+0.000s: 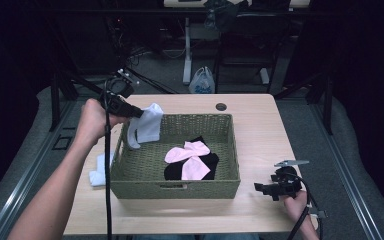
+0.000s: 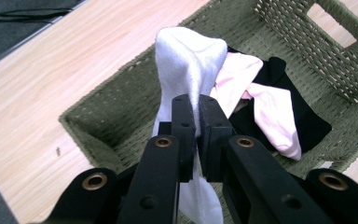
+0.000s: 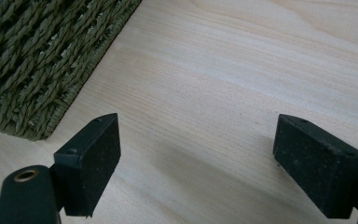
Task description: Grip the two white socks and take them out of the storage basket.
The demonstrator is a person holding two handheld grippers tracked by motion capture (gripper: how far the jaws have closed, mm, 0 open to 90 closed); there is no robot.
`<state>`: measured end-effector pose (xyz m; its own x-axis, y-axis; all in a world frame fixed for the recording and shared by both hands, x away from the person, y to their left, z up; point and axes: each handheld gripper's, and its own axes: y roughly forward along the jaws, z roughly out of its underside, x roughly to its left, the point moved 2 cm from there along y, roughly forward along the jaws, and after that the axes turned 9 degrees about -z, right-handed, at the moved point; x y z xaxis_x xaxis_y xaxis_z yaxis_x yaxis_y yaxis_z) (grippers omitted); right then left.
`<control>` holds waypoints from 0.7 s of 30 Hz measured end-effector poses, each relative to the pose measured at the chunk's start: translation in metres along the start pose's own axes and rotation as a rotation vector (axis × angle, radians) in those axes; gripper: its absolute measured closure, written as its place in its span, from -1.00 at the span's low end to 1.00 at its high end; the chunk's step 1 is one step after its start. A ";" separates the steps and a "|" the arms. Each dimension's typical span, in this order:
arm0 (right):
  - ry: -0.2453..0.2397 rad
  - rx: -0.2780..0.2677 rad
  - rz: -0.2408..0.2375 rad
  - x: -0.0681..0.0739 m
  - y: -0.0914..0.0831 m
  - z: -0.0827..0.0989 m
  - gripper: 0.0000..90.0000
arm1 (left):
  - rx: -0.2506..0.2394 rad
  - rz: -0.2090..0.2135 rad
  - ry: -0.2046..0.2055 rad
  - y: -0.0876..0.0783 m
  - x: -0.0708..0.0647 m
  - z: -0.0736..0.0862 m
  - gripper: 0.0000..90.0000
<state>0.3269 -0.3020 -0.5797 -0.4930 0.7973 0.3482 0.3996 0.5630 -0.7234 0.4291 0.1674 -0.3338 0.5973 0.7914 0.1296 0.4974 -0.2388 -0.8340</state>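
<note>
High view shows our left gripper [image 1: 139, 113] raised over the left rim of the woven basket [image 1: 180, 187], jaws clamped tight on 1 white sock [image 1: 147, 125] that hangs down just inside the wall. Seen from the left gripper view, the sock [image 2: 189, 60] is pinched near its middle, so both ends droop, and the lower end trails beneath the gripper [image 2: 198, 112]. Inside the basket [image 2: 107, 116] lie 2 pink socks [image 2: 270, 112] crossed over a black garment [image 2: 307, 123]. A second white sock [image 1: 100, 172] lies on the worktop [image 1: 260, 125] just beside the basket's left wall. Our right gripper [image 1: 265, 189] rests low near the basket's front right corner, jaws spread wide with nothing between them, as the right gripper view confirms [image 3: 196, 172]. We judge the step in hand to be dropping this sock into the basket. To do it well, we should carry it further inward until the trailing end is past the rim, lower it toward the pile, and only then release, so no part drapes over the wall. The sock left outside looks like the next pick.
</note>
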 end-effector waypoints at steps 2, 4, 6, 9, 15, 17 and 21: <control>-0.001 -0.002 -0.001 0.000 0.000 0.000 -0.67 | 0.001 -0.009 -0.002 -0.005 0.003 0.000 0.92; -0.001 0.000 0.000 0.000 0.000 0.000 -0.67 | -0.004 -0.021 -0.007 -0.011 0.007 0.000 0.92; -0.002 -0.003 0.000 0.000 0.000 0.000 -0.67 | -0.012 -0.030 -0.015 -0.019 0.012 0.001 0.92; -0.003 -0.005 0.000 0.000 0.000 0.000 -0.67 | -0.018 -0.045 -0.025 -0.026 0.017 0.003 0.92; -0.001 -0.003 -0.001 0.000 0.001 0.000 -0.67 | -0.030 -0.083 -0.065 -0.047 0.036 0.017 0.92; 0.002 -0.004 0.003 0.001 0.001 0.000 -0.67 | -0.028 -0.091 -0.076 -0.051 0.041 0.022 0.92; 0.002 -0.005 0.004 0.001 0.001 0.000 -0.67 | -0.025 -0.108 -0.105 -0.057 0.052 0.034 0.92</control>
<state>0.3270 -0.3010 -0.5799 -0.4902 0.7999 0.3464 0.4053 0.5610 -0.7218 0.4101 0.2414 -0.2978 0.4712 0.8674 0.1598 0.5714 -0.1622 -0.8045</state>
